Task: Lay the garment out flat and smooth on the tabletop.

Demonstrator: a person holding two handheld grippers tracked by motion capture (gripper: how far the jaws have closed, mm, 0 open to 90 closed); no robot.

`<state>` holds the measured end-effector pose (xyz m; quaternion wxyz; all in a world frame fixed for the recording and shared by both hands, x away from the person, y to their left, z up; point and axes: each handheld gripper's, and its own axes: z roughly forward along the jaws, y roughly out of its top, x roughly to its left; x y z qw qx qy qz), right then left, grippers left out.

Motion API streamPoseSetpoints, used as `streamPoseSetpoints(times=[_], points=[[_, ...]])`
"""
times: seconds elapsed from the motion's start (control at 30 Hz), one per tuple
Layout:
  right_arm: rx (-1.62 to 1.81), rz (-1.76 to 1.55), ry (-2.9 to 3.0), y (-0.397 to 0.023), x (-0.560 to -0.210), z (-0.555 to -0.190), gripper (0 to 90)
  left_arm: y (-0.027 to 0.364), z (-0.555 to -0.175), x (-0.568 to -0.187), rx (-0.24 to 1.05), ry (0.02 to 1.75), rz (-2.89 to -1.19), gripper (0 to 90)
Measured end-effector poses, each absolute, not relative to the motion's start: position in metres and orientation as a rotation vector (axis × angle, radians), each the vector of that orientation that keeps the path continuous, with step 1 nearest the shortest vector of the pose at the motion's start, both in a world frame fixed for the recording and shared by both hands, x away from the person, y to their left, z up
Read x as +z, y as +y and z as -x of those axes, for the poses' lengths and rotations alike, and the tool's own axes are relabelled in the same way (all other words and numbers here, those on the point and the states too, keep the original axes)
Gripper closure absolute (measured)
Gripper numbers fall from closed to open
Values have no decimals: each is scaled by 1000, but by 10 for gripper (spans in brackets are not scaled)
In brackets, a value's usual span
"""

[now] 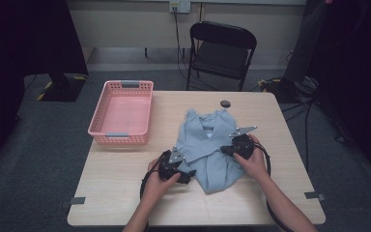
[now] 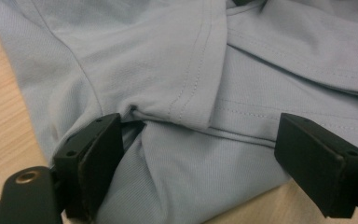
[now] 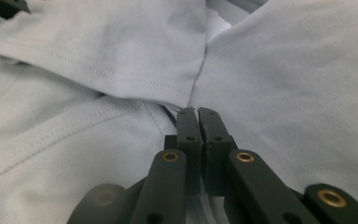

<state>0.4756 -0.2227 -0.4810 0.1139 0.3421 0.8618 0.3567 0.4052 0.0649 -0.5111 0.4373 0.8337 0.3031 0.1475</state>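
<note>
High view: one light-blue shirt (image 1: 211, 150) lies crumpled at centre of a wooden table (image 1: 116, 183), a person's two hands working it from the bottom edge. Left gripper (image 1: 186, 175) sits at the shirt's lower-left hem; in the left gripper view its jaws stand wide apart w/ a sleeve fold (image 2: 168, 93) between them, pads not pressing. Right gripper (image 1: 223, 150) is at the shirt's right side, centre-right of frame; in the right gripper view (image 3: 198, 122) its jaws are together, tips tucked under the edge of a fold. Can't tell whether any cloth is actually pinched.

Risks, as judged:
- If the right jaws caught nothing or only a thin edge, the fold may slip out when lifted.
- Left jaws closing here could grab two layers at once, bunching the sleeve w/ the body.
- Pulling w/ one side loose would drag the shirt askew.

Count: 1 shirt, 2 grippers, 1 pink basket (image 1: 100, 111) (upper left of table), 1 small dark round object (image 1: 225, 103) near the far edge, 1 black folding chair (image 1: 221, 50) beyond.
</note>
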Motion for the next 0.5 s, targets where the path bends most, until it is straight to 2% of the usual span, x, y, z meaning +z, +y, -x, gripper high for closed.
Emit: streamPoseSetpoints(times=[0.5], points=[[1203, -1163, 2350, -267, -460, -482, 891, 65, -405, -511, 367, 754, -2073, 150]])
